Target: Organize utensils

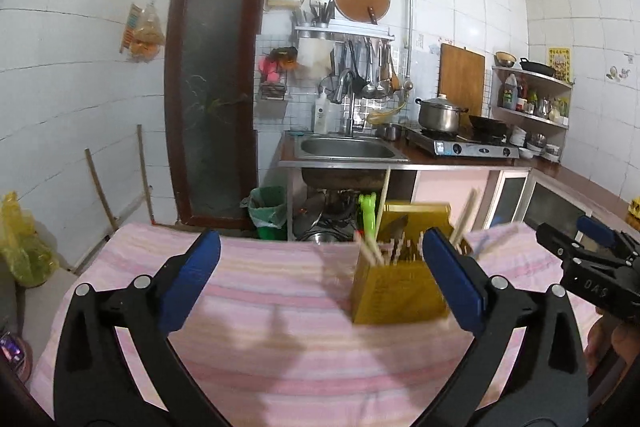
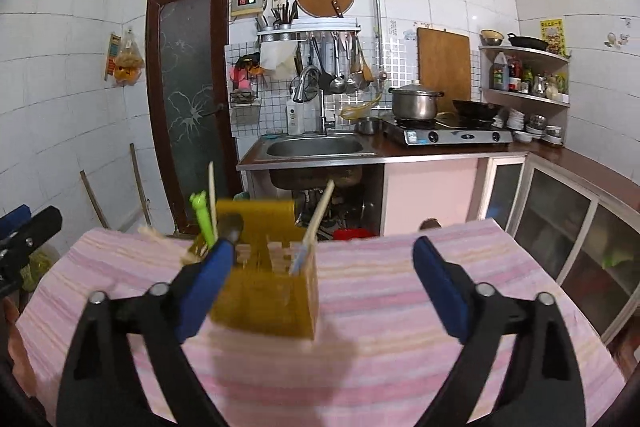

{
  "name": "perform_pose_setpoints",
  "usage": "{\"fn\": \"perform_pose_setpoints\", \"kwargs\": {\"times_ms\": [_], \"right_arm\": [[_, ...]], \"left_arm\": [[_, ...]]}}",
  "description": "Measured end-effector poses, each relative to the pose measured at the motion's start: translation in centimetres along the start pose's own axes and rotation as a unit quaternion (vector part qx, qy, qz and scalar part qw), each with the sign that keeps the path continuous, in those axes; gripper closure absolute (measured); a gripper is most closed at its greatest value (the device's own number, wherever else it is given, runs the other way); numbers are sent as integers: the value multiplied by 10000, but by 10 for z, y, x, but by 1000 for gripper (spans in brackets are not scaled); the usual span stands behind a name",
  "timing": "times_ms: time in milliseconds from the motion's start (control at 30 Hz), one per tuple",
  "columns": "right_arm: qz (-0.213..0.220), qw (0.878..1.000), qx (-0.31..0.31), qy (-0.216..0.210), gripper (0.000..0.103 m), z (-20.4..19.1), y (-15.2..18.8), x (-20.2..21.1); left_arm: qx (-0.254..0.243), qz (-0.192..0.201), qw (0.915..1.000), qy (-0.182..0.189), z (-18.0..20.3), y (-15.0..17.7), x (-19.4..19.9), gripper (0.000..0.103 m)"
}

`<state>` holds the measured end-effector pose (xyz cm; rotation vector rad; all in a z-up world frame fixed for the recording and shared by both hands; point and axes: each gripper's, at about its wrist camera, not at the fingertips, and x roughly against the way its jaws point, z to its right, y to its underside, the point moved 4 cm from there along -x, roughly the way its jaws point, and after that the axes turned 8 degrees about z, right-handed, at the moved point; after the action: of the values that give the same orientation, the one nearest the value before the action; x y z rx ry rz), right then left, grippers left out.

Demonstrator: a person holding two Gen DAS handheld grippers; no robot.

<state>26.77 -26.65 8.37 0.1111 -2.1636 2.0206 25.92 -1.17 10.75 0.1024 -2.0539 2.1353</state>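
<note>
Both grippers — left gripper, right gripper — have jaws wide apart, holding nothing. The yellow holder stands on the bench, chopsticks inside — sorting looks nearly done. Next: check for strays.

Bright, motion-blurred foreground, fisheye-warped edges

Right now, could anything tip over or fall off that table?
Maybe, two things.

1. The yellow utensil holder is tall, and chopsticks lean out over its top. A bump from the open left gripper, whose finger shows right beside it, could tip it.

2. The holder stands on a loose-looking pink striped cloth. If the open right gripper snags the cloth, the holder might slide along.
</note>
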Motion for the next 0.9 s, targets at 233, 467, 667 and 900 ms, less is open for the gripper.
{"fn": "perform_pose_setpoints", "kwargs": {"times_ms": [233, 467, 667, 900], "right_arm": [[-76, 9998, 177, -69, 5, -15, 59, 65], [-145, 9985, 531, -73, 5, -31, 118, 114], [60, 9987, 498, -25, 5, -33, 137, 131], [247, 9980, 586, 12, 5, -37, 140, 138]], "left_arm": [[-5, 61, 9999, -100, -6, 49, 74, 5], [-200, 74, 9994, -268, -8, 95, 112, 5], [-246, 241, 9986, -393, -8, 132, 124, 5], [-370, 471, 9972, -445, -4, 142, 133, 5]]}}
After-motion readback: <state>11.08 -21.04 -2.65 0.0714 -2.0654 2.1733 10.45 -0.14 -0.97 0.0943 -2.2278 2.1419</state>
